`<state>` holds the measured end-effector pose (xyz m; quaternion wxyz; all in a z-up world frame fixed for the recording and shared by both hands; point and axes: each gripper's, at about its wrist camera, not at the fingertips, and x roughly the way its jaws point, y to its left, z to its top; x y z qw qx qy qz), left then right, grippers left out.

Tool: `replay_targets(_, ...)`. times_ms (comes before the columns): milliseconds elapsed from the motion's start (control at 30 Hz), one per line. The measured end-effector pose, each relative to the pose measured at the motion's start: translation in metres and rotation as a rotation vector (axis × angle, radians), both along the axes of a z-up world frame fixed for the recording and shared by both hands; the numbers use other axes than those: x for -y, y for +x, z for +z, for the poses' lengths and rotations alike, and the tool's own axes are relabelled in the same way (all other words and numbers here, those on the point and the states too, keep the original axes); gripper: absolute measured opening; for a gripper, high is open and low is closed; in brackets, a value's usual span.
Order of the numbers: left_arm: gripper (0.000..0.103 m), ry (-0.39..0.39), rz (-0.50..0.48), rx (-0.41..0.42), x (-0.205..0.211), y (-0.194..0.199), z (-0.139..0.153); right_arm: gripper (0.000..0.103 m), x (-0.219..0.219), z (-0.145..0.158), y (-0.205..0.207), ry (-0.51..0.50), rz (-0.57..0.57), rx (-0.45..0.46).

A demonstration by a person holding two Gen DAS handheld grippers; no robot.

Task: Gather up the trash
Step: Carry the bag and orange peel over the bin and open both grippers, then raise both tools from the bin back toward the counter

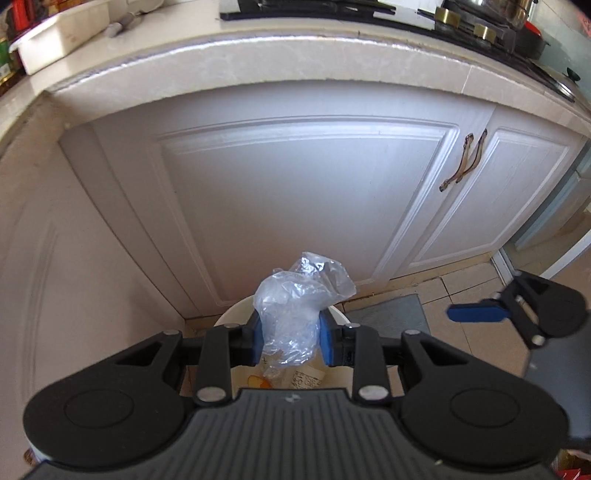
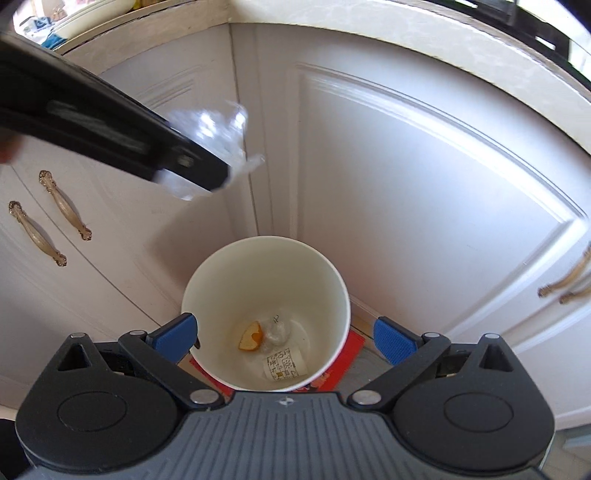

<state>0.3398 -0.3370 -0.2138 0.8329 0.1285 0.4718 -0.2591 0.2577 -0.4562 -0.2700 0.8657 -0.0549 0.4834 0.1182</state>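
My left gripper (image 1: 291,341) is shut on a crumpled clear plastic bag (image 1: 295,295), blue pads pressing both its sides. It hangs over a white bin (image 1: 232,312) on the floor. In the right wrist view the bin (image 2: 325,280) stands upright against the cabinet corner. Inside lie an orange peel (image 2: 251,336), a printed paper slip (image 2: 284,365) and a small clear wrap (image 2: 277,328). My right gripper (image 2: 284,336) is open above the bin's near rim, nothing between its fingers. The blurred left gripper (image 2: 212,168) with the bag (image 2: 218,125) shows at the upper left.
White cabinet doors (image 1: 303,206) with bronze handles (image 1: 461,162) back the bin. Above runs a stone counter edge (image 1: 295,55) with a stove (image 1: 480,26). A grey mat (image 1: 391,314) lies on the tiled floor; a red sheet (image 2: 347,362) lies under the bin.
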Motion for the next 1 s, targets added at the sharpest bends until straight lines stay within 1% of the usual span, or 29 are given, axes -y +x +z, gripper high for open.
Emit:
replay_targets(67, 0.030, -0.006, -0.003, 0.014, 0.007, 0.006, -0.009, 0.103, 0.003, 0.000, -0.003, 0.003, -0.022, 0.004)
replay_targets(100, 0.035, -0.007, -0.010, 0.019, 0.011, 0.008, -0.014, 0.103, 0.004, 0.000, -0.006, 0.003, -0.033, 0.006)
replay_targets(133, 0.044, 0.002, -0.016, 0.020, 0.015, 0.012, -0.019, 0.103, 0.004, 0.000, -0.007, 0.001, -0.041, 0.009)
replay_targets(200, 0.054, 0.023, -0.015, 0.029, 0.020, 0.016, -0.028, 0.103, 0.004, -0.001, -0.009, -0.006, -0.052, 0.011)
replay_targets(333, 0.062, 0.017, -0.017, 0.032, 0.020, 0.016, -0.029, 0.103, 0.002, 0.002, -0.013, -0.013, -0.057, 0.020)
replay_targets(400, 0.064, 0.020, -0.015, 0.046, 0.019, 0.014, -0.025, 0.103, 0.001, 0.003, -0.012, -0.021, -0.054, 0.022)
replay_targets(433, 0.069, 0.025, -0.017, 0.050, 0.018, 0.013, -0.023, 0.103, 0.000, 0.003, -0.012, -0.025, -0.054, 0.021)
replay_targets(500, 0.071, 0.017, -0.011, 0.064, 0.015, 0.010, -0.016, 0.103, 0.000, 0.005, -0.012, -0.035, -0.050, 0.024)
replay_targets(600, 0.080, 0.000, -0.010, 0.083, 0.008, 0.006, -0.002, 0.103, -0.003, 0.010, -0.010, -0.045, -0.042, 0.030)
replay_targets(700, 0.083, -0.003, -0.009, 0.116, 0.002, 0.000, 0.012, 0.103, -0.007, 0.017, -0.010, -0.055, -0.030, 0.039)
replay_targets(767, 0.084, 0.000, 0.003, 0.134, -0.003, -0.004, 0.022, 0.103, -0.011, 0.023, -0.010, -0.070, -0.022, 0.047)
replay_targets(933, 0.085, -0.013, 0.007, 0.155, -0.025, -0.018, 0.051, 0.103, -0.023, 0.045, -0.011, -0.098, 0.014, 0.068)
replay_targets(1000, 0.087, -0.014, 0.022, 0.166, -0.037, -0.026, 0.065, 0.103, -0.027, 0.058, -0.011, -0.100, 0.029, 0.077)
